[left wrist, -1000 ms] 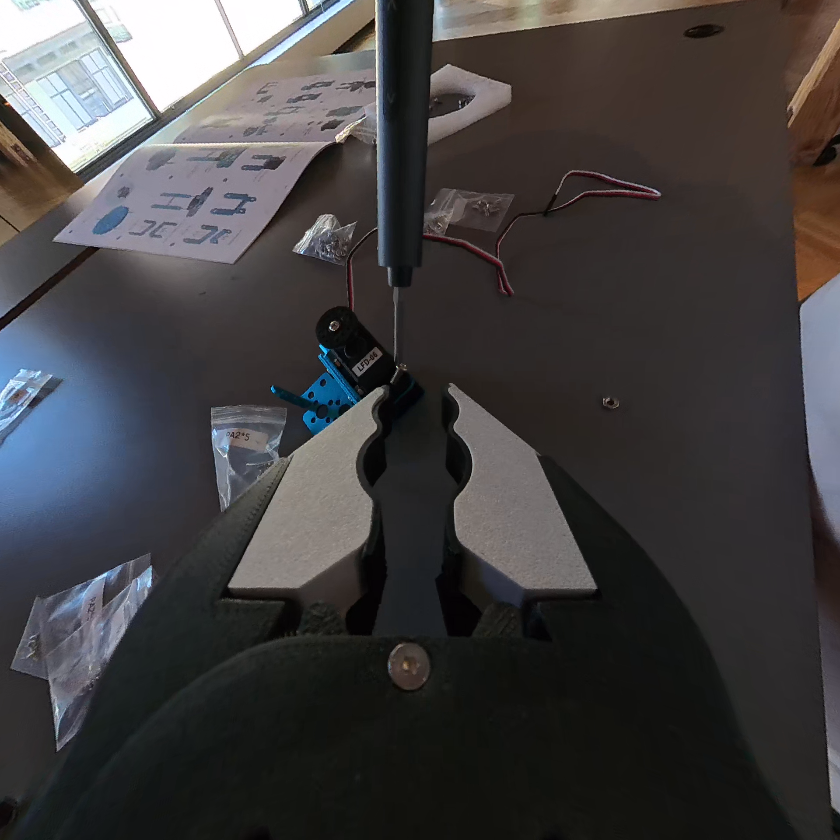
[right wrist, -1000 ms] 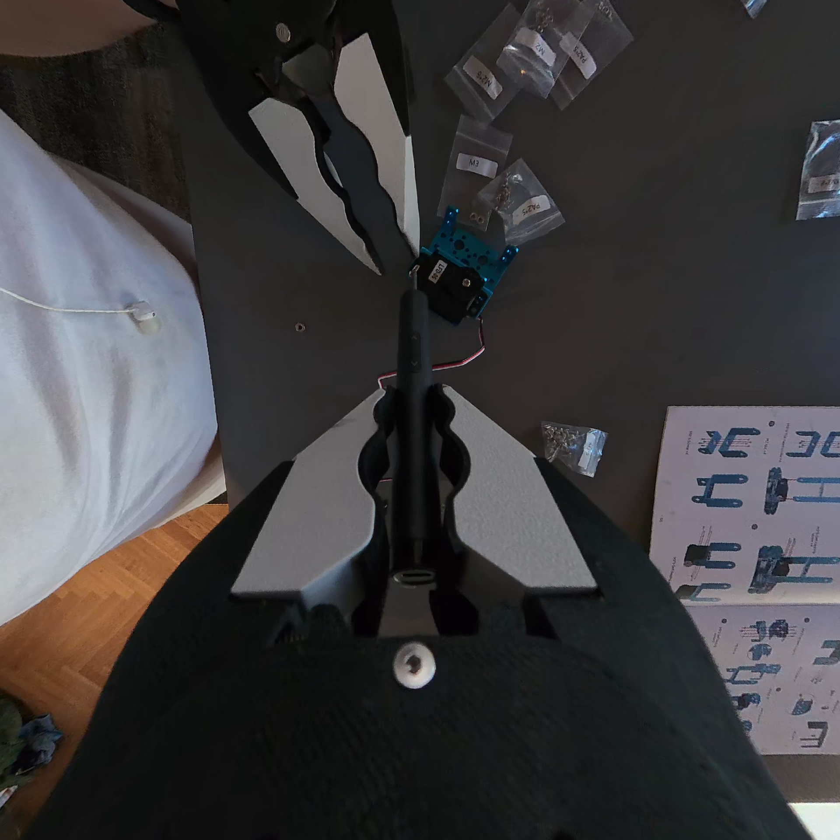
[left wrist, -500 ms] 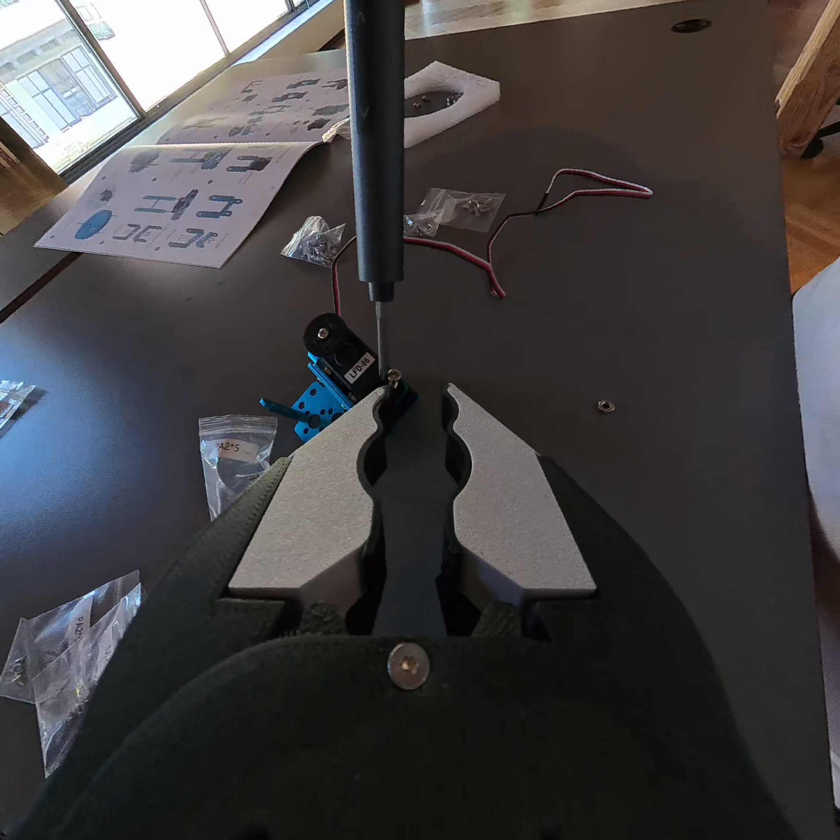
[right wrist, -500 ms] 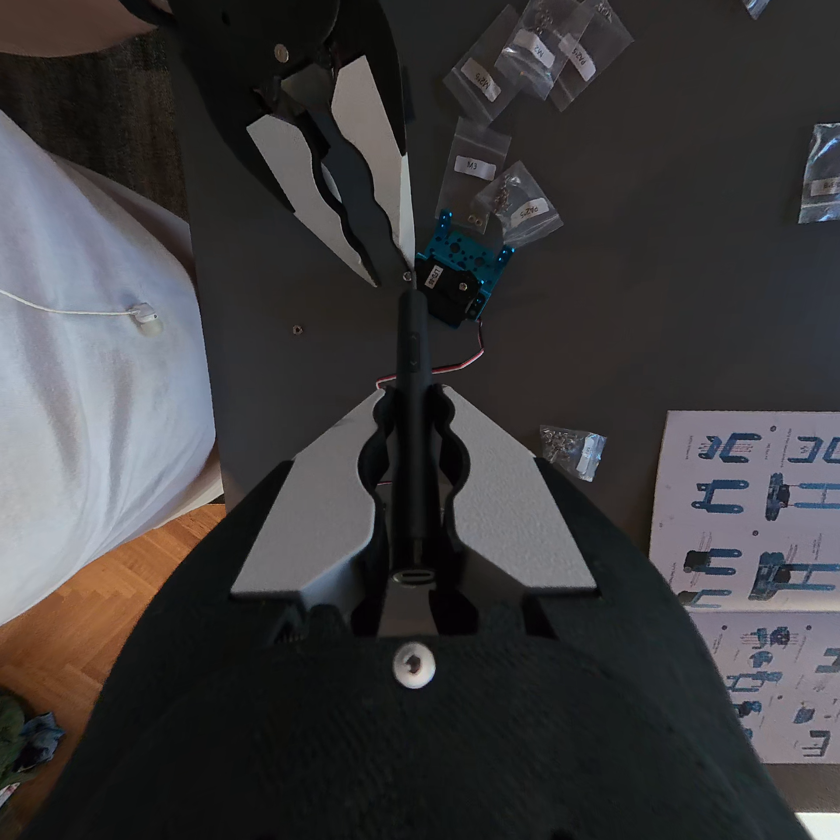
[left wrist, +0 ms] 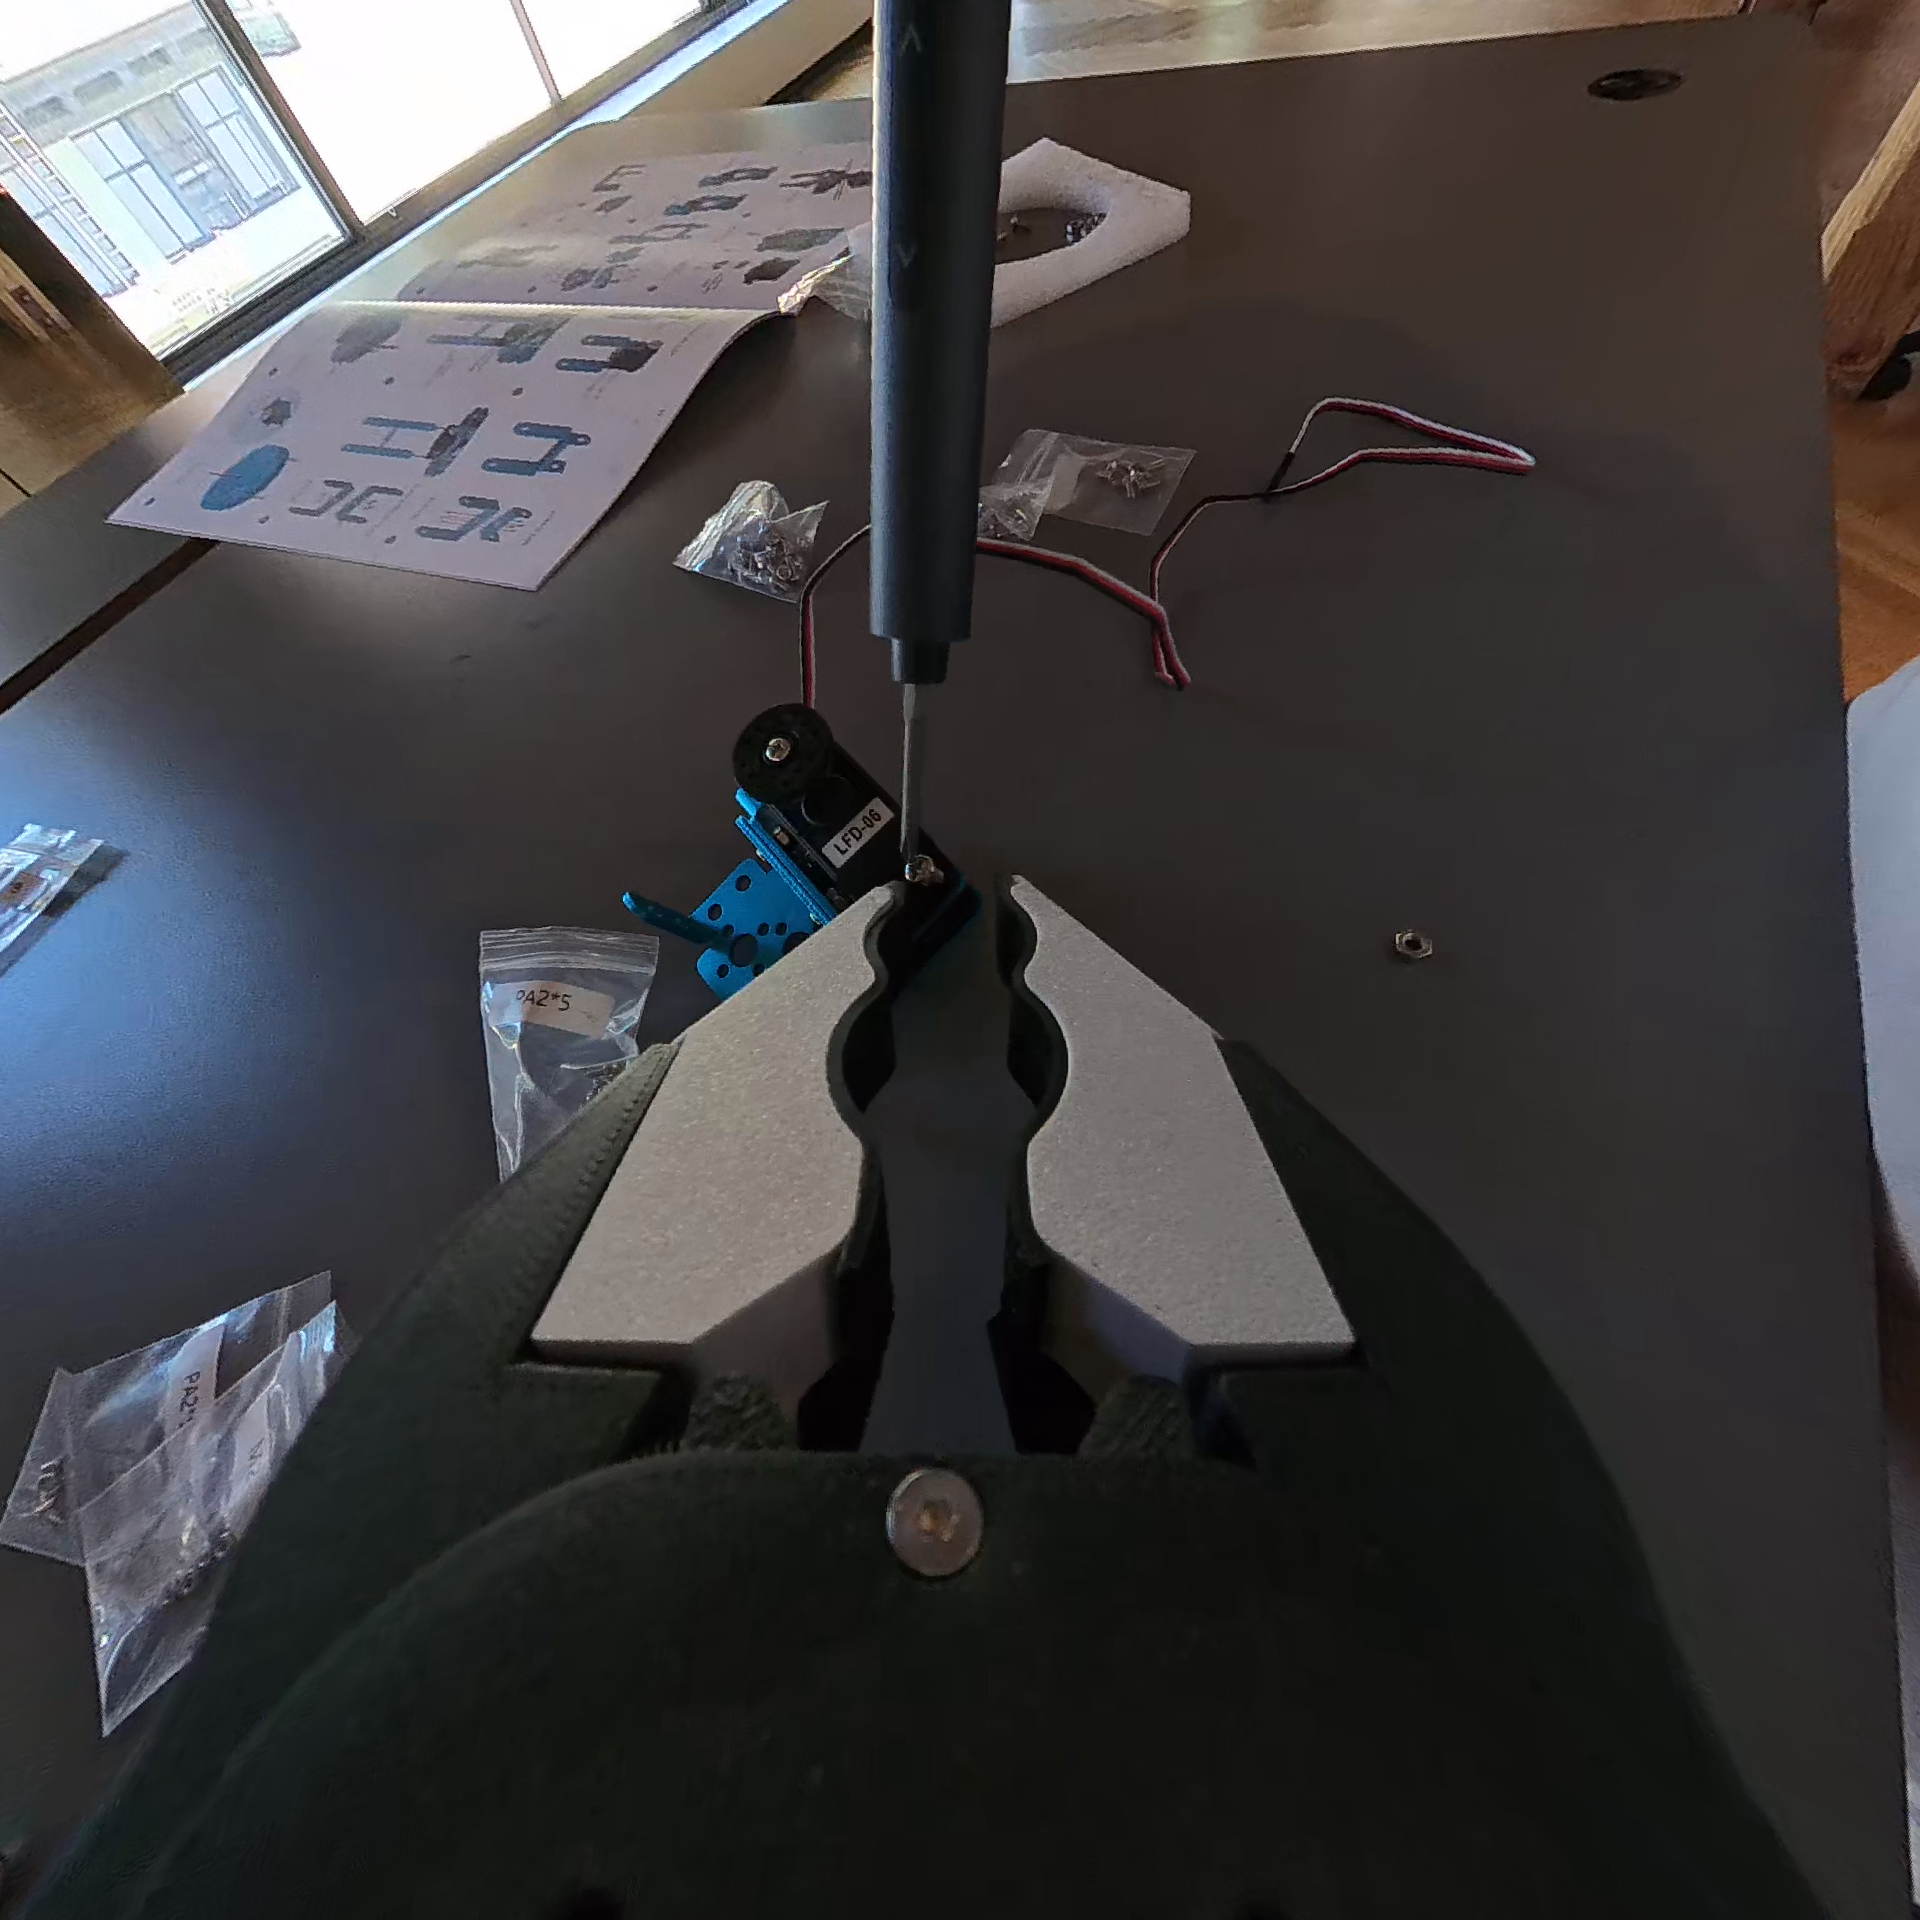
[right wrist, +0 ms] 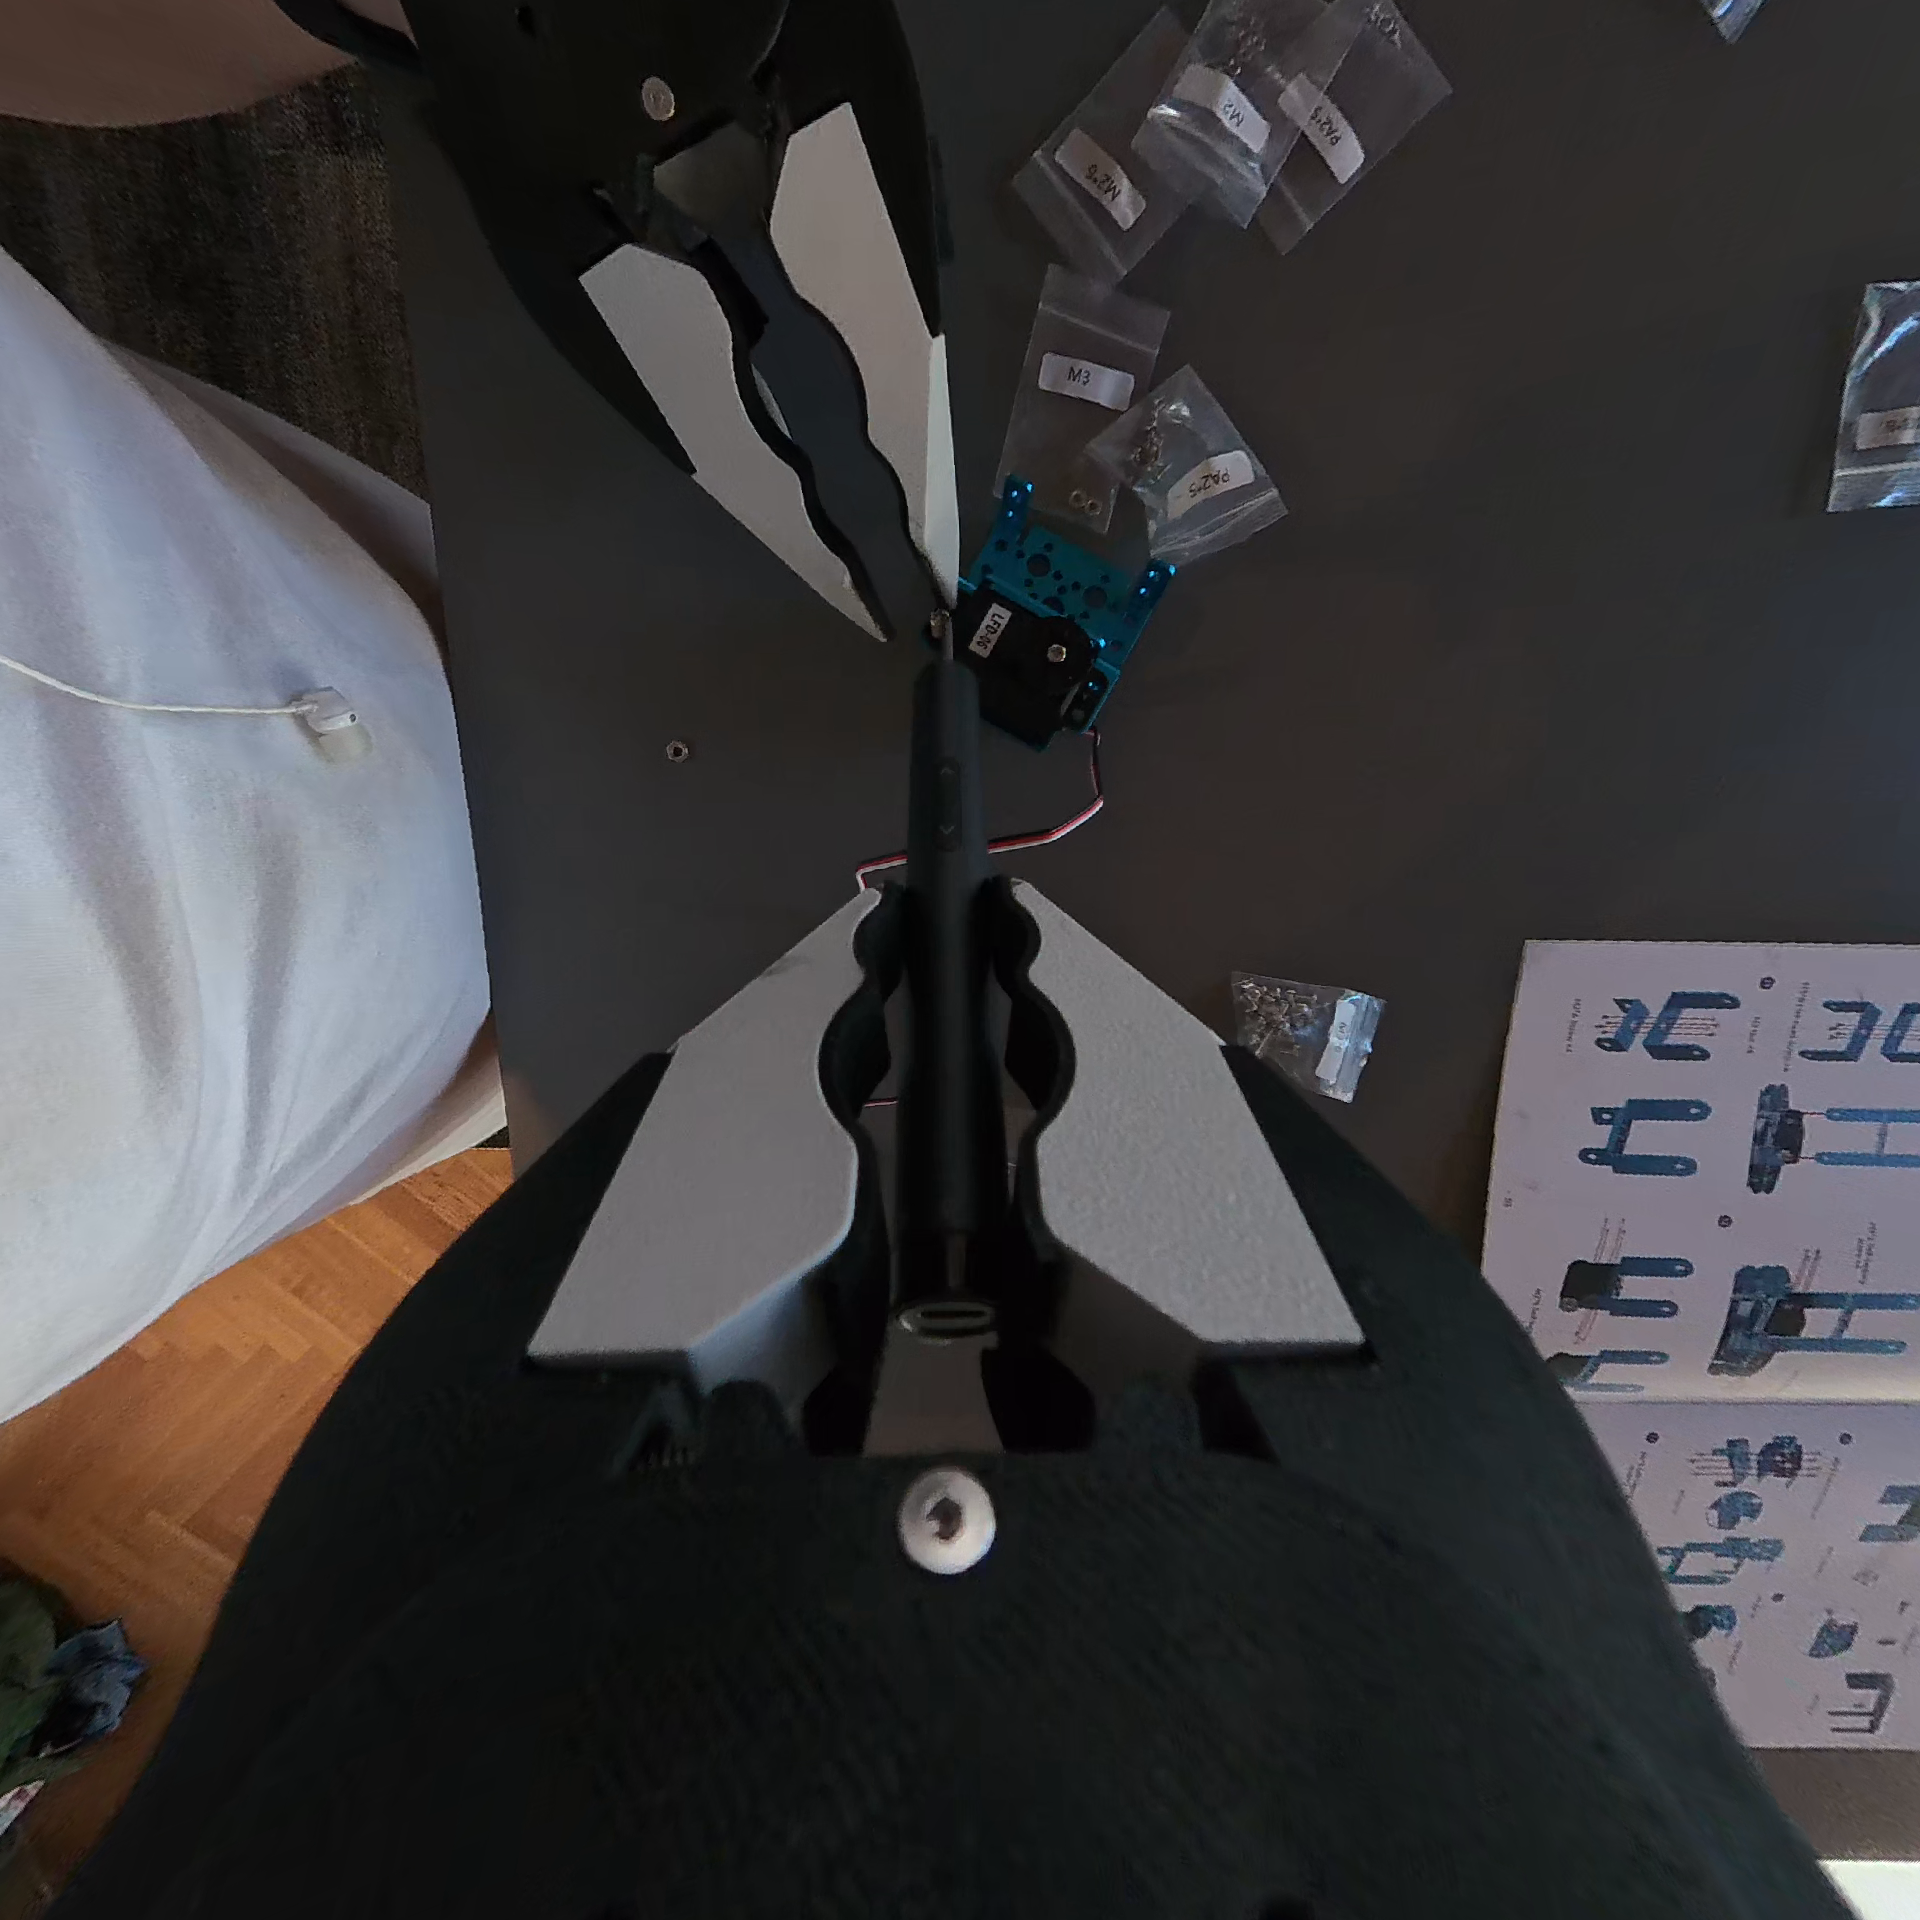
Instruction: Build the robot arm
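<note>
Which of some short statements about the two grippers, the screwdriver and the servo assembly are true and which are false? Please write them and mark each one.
1. The right gripper is shut on the slim dark pen-shaped electric screwdriver. True.
2. The screwdriver's thin bit rests on the small silver screw at a corner of the black servo motor in its blue metal bracket. True.
3. The left gripper holds a clear plastic bag of screws. False: its fingertips are at the corner of the servo assembly, and the bags lie on the dark grey table.
4. The small metal hex nut sits on the servo. False: it lies alone on the table.
5. The open white instruction booklet is closed. False: it lies open.
</note>
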{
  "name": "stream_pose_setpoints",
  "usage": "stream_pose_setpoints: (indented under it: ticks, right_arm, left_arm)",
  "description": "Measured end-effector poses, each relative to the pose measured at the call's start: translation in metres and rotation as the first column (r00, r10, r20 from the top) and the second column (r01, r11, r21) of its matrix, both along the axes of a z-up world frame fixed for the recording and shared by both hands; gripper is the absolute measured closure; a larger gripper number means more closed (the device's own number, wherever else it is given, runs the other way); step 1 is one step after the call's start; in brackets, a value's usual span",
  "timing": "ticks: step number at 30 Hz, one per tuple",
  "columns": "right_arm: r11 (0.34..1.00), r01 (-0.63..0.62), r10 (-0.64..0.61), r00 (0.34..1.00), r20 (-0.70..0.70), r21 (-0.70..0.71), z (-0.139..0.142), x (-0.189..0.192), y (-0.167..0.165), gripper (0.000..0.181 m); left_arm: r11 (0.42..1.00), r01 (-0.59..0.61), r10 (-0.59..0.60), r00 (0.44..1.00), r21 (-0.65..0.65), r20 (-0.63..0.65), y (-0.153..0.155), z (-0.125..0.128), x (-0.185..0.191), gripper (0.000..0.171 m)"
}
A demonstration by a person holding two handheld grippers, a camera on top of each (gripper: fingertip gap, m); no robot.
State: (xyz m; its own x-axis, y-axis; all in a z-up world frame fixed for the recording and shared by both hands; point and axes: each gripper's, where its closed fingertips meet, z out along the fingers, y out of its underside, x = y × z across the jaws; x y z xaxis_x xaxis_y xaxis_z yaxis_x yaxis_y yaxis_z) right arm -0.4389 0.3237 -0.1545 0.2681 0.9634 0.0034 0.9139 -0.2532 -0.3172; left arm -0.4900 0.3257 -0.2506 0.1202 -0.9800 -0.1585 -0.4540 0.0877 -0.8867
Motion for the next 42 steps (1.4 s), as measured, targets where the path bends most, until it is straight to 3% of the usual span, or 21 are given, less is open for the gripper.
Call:
stream_pose_setpoints:
  ticks: [16, 27, 35, 42]
  right_arm:
    - [1.0, -0.002, 0.002, 1.0, -0.002, 0.0, -0.002, 0.002, -0.001, 0.165]
    - [0.997, -0.074, 0.074, 0.991, 0.113, -0.001, 0.002, -0.003, 0.003, 0.164]
    - [0.991, -0.134, 0.133, 0.969, 0.21, -0.008, 0.003, -0.009, 0.005, 0.164]
    - [0.985, -0.174, 0.17, 0.943, 0.287, -0.009, 0.004, -0.012, 0.006, 0.165]
  left_arm:
    - [0.998, -0.002, -0.001, 0.999, 0.058, 0.043, -0.003, 0.008, -0.003, 0.15]
    - [1.0, -0.004, 0.007, 0.994, -0.03, 0.105, 0.005, 0.019, -0.003, 0.156]
    - [0.991, 0.089, -0.071, 0.983, -0.105, 0.168, 0.013, 0.042, -0.001, 0.141]
    - [0.963, 0.216, -0.174, 0.954, -0.159, 0.244, 0.007, 0.061, 0.009, 0.139]
